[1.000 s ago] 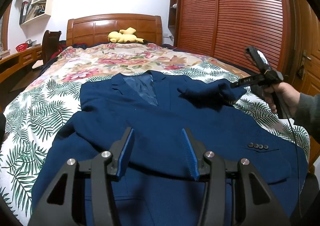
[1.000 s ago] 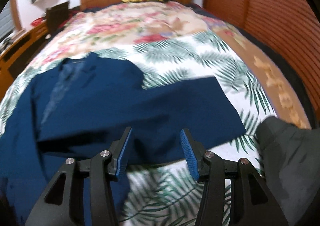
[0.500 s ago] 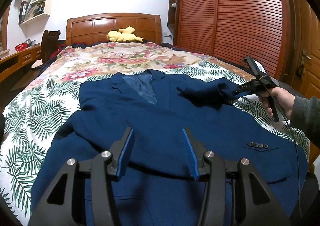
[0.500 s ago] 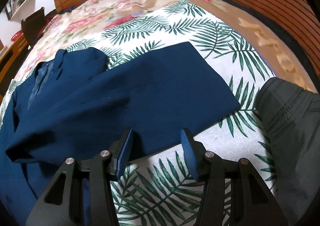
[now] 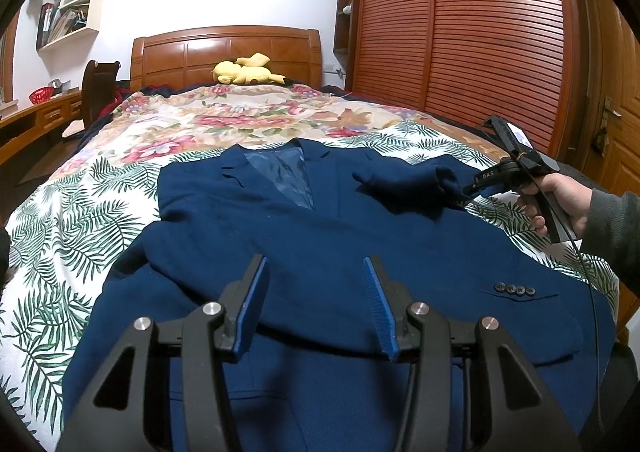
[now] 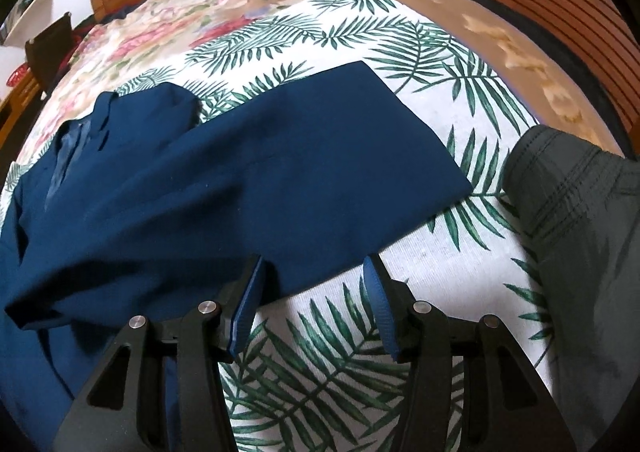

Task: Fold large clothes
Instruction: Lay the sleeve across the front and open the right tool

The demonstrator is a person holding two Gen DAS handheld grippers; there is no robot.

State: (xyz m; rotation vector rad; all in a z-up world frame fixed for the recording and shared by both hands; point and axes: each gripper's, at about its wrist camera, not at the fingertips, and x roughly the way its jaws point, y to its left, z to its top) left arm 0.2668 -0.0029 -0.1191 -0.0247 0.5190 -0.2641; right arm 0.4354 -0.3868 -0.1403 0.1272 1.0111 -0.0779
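Note:
A navy blue suit jacket [image 5: 328, 252] lies spread face up on the bed, collar toward the headboard. One sleeve [image 5: 404, 184] is folded across its chest; it also shows in the right wrist view [image 6: 304, 168] as a broad blue panel. My left gripper [image 5: 316, 304] is open and empty, hovering over the jacket's lower front. My right gripper [image 6: 314, 304] is open and empty at the near edge of the sleeve, its left fingertip [image 6: 252, 292] over the cloth. The right gripper also shows in the left wrist view [image 5: 470, 190], by the sleeve's end.
The bed has a palm-leaf sheet [image 6: 400, 252] and a floral quilt [image 5: 240, 120]. A yellow plush toy [image 5: 246, 70] lies by the wooden headboard [image 5: 224, 48]. A slatted wooden wardrobe [image 5: 460, 20] lines the right. A desk and chair [image 5: 96, 88] stand left. The person's dark-trousered leg [image 6: 576, 232] is at the bed's right edge.
The right gripper has dropped lower and closer to the bed, reaching the near edge of the folded sleeve. The left gripper has hardly moved.

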